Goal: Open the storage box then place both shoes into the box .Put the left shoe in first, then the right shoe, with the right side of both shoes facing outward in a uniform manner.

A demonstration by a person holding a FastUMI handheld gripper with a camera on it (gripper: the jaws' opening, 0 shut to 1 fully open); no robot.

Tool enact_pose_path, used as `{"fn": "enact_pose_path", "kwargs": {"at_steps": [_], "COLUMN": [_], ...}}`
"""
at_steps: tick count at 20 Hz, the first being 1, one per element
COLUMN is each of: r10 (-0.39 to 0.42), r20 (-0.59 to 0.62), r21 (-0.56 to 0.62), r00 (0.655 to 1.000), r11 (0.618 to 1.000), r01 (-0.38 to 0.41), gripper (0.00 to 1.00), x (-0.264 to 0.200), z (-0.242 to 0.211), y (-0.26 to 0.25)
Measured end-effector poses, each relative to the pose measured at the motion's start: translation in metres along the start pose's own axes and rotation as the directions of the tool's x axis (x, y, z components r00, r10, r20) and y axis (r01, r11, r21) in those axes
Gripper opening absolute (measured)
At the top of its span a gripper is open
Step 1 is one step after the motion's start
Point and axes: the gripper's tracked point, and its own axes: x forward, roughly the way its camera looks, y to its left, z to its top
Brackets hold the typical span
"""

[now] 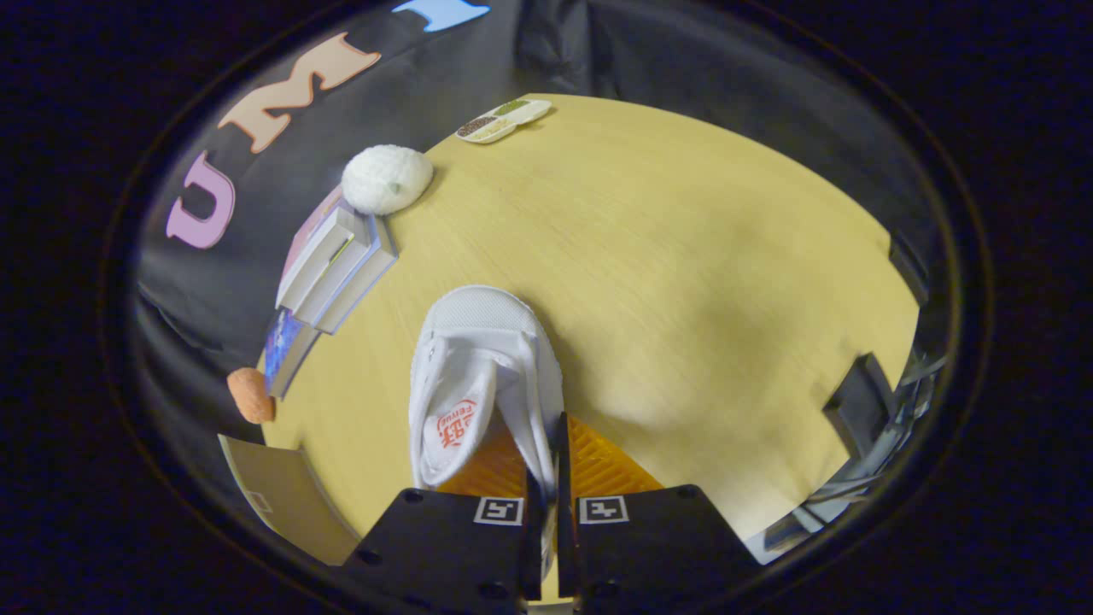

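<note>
My hand-held gripper [546, 465] is clamped on the white shoe [482, 376]: both fingers are drawn almost together, and the rim of the shoe's opening on one side is pinched between them. The shoe hangs from that grip with its toe pointing away from me, its inside turned up so that the red print on the insole shows. It seems to be lifted off the pale wooden surface [683, 256], though I cannot tell for sure whether the toe touches it.

Beyond the shoe and to its left, a stack of books [337, 265] lies at the edge of the surface, and a white knitted lump [386, 178] sits just past it, touching the top book. Farther off, at the far edge, is a small divided tray [502, 120] with dark and green contents. An orange ball-like thing [251, 395] is near the end of the books closest to me, and a piece of brown cardboard [286, 500] lies beside my left finger.
</note>
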Motion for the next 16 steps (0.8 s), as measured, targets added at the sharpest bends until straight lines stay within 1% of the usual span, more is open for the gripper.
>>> {"fn": "enact_pose_path", "kwargs": {"at_steps": [1, 3, 6, 8, 12, 16], "r10": [0.033, 0.076, 0.116, 0.162, 0.278, 0.405], "r20": [-0.024, -0.06, -0.09, -0.119, -0.178, -0.22], "r21": [0.028, 0.063, 0.036, 0.01, -0.01, -0.013], "r00": [0.999, 0.995, 0.989, 0.98, 0.944, 0.887], "r11": [0.999, 0.995, 0.993, 0.987, 0.959, 0.908], "r01": [-0.032, -0.072, -0.113, -0.162, -0.285, -0.418], "gripper": [0.1, 0.1, 0.1, 0.1, 0.1, 0.1], "x": [-0.003, -0.006, -0.016, -0.03, -0.065, -0.104], "z": [-0.008, -0.02, -0.032, -0.04, -0.058, -0.075], "y": [0.005, 0.014, 0.032, 0.051, 0.105, 0.174]}}
